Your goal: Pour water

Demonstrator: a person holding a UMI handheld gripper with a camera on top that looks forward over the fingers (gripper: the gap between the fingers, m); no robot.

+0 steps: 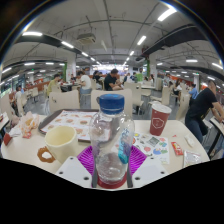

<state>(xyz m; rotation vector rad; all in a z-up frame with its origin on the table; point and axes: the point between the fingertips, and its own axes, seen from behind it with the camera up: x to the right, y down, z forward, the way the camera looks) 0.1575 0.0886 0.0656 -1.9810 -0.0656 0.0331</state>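
Observation:
A clear plastic water bottle with a blue cap and a red band round its base stands upright between my fingers. My gripper is shut on its lower body, with the purple pads pressed against both sides. To the left of the bottle, a cream mug with a handle sits on the white table. A red paper cup stands beyond the bottle to the right. The bottle hides the table just ahead of the fingers.
A colourful printed mat lies on the table behind the mug. Small packets lie near the right edge. Beyond the table is a large hall with more tables and several seated people.

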